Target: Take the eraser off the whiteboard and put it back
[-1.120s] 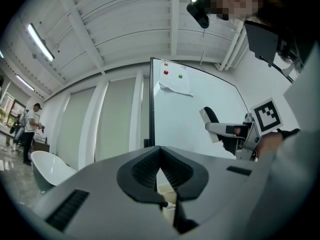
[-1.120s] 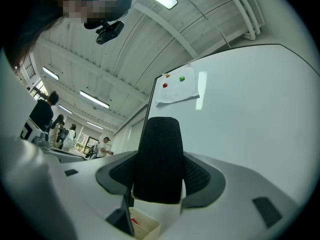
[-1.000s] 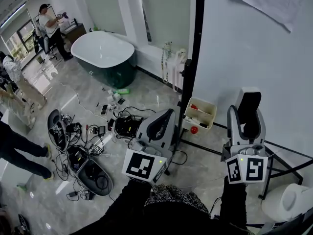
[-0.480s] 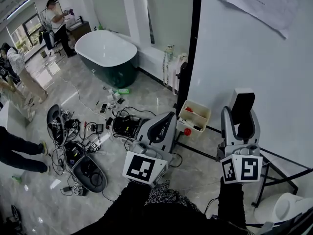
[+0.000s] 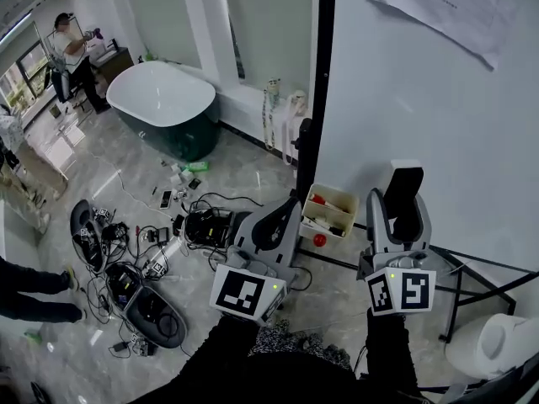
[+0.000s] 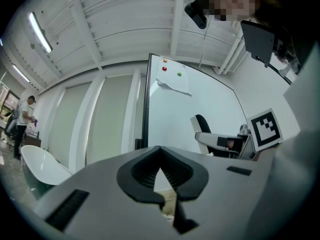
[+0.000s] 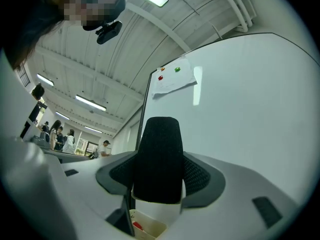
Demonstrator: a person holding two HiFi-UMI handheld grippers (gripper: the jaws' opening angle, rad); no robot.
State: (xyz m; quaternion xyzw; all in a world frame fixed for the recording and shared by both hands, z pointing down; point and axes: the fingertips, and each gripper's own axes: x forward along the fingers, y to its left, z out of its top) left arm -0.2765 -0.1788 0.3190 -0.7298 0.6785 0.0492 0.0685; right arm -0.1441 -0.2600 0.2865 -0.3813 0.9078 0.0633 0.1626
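Observation:
My right gripper (image 5: pixel 402 219) is shut on the eraser (image 5: pixel 405 190), a white block with black felt that stands upright between the jaws. It hangs close in front of the lower part of the whiteboard (image 5: pixel 438 108); contact with the board cannot be told. In the right gripper view the eraser's black felt (image 7: pixel 159 159) fills the gap between the pads, with the whiteboard (image 7: pixel 240 109) behind it. My left gripper (image 5: pixel 280 219) is lower left of the board's edge, shut with nothing in it; in its own view the left gripper (image 6: pixel 159 153) has its pads meeting at the tips.
A cream tray (image 5: pixel 330 210) of markers hangs at the board's lower left corner by the black post (image 5: pixel 313 99). A sheet of paper (image 5: pixel 446 7) is pinned high on the board. Cables and gear (image 5: pixel 143 251) litter the floor; a bathtub (image 5: pixel 164 103) stands beyond. A paper roll (image 5: pixel 497 343) sits lower right.
Both grippers have drifted a little to the left in the head view as the view swung. The right one still grips the eraser, and the left one stays shut.

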